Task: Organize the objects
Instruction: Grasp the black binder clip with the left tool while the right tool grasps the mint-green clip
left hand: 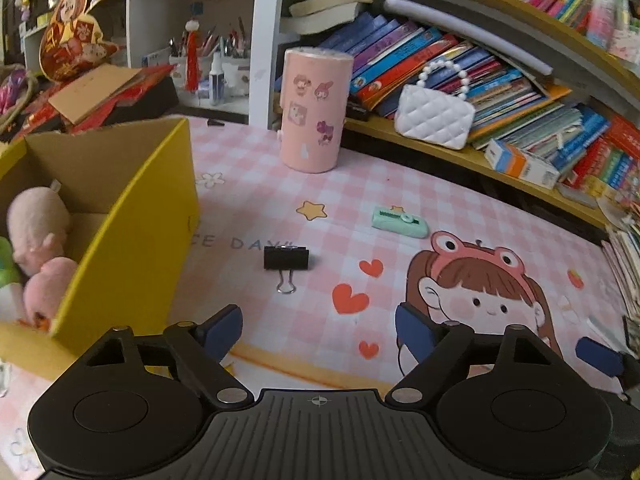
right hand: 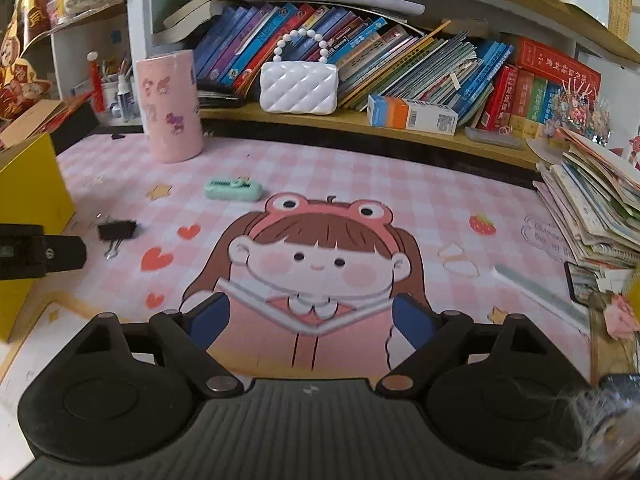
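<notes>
Left wrist view: left tool (left hand: 319,330) spread wide, nothing between its blue pads, hovering over the pink checked worktop (left hand: 256,208). Just ahead of it, slightly left of centre, a black binder clip (left hand: 286,259) lies flat, wire handles pointing back toward the tool. Left of the tool, close by, stands a yellow cardboard box (left hand: 132,232); pink plush toys (left hand: 38,226) sit inside it. Farther ahead and to the right, a mint-green stapler-like item (left hand: 400,222) lies on the worktop, well apart from the clip. Beyond that, ahead, a pink cylindrical container (left hand: 314,110) stands upright at the worktop's far edge. Behind it and to the right, a white quilted purse (left hand: 434,116) with a bead handle rests on the shelf (left hand: 460,152) against leaning books.

Right wrist view: right tool (right hand: 310,320) also spread wide and empty, above the cartoon girl print. Binder clip (right hand: 117,229) lies ahead and far left of this tool, next to the yellow box (right hand: 28,184). Green item (right hand: 234,189) ahead-left; pink container (right hand: 170,106) beyond it; purse (right hand: 298,86) on the shelf straight ahead. A stack of books (right hand: 596,208) sits to the right.
</notes>
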Demonstrator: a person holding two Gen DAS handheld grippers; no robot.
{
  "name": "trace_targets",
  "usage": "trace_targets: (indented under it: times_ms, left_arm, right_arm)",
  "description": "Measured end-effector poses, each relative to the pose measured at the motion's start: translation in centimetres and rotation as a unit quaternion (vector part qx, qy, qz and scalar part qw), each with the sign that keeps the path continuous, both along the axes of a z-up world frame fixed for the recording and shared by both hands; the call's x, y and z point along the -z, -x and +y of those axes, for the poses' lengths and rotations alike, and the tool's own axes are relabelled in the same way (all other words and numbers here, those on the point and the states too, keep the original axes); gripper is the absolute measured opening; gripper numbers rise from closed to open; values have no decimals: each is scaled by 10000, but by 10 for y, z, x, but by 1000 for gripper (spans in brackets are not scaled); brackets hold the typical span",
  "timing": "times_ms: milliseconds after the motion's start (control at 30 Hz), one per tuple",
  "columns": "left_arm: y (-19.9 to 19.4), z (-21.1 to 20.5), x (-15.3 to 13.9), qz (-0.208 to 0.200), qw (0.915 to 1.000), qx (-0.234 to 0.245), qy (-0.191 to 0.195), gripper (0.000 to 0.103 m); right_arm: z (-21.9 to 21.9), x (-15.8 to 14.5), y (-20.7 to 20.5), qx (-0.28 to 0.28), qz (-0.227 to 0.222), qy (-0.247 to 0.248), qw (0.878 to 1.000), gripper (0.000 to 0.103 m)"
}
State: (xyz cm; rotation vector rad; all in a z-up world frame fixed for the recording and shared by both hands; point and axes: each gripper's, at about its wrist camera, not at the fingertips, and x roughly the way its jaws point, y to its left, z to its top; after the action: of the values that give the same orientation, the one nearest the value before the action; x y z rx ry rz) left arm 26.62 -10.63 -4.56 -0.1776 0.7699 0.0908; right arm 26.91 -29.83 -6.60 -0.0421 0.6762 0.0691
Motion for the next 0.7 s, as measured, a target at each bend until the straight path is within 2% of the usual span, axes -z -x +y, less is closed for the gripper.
trace_targets:
  times_ms: [233, 467, 700]
  left_arm:
    - [-29, 1, 11, 35, 9998, -179, -65, 82]
    - [-55, 4, 29, 161, 9992, -321, -159, 69]
    - [-72, 4, 38, 165, 9986, -339, -360, 68]
  right_arm:
    - [1, 7, -24, 15, 22, -91, 10000, 89]
    - [2, 14, -42, -34, 86, -137, 9999, 89]
    - [1, 18, -48, -74, 157, -191, 9997, 89]
